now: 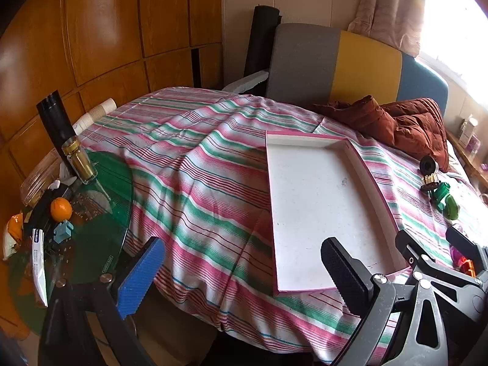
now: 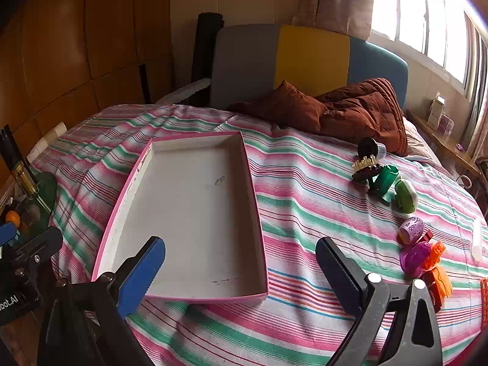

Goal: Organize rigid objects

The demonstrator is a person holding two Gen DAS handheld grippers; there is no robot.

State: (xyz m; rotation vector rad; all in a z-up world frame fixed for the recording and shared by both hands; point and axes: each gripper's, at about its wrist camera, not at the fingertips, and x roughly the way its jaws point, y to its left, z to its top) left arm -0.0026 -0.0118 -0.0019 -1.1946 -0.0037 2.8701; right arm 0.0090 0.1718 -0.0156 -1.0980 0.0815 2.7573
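A shallow white tray with a pink rim [image 2: 195,210] [image 1: 317,210] lies on the striped bedspread, nothing inside it. To its right sit small plastic toys: a dark cup [image 2: 370,148], a brown piece with yellow pegs [image 2: 364,169], a green block [image 2: 385,181], a lime-green shell [image 2: 406,196], a lilac ball [image 2: 411,230], a purple piece [image 2: 416,257] and orange bricks [image 2: 439,277]. My right gripper [image 2: 241,277] hovers open over the tray's near right corner. My left gripper [image 1: 244,274] hangs open over the bedspread left of the tray. Neither holds anything.
A rust-brown quilted jacket [image 2: 350,113] lies by the grey, yellow and blue headboard [image 2: 305,58]. Left of the bed, a green glass table [image 1: 100,213] carries an orange [image 1: 61,209], a small jar [image 1: 80,160] and a black flask [image 1: 56,119]. A window sill runs along the right.
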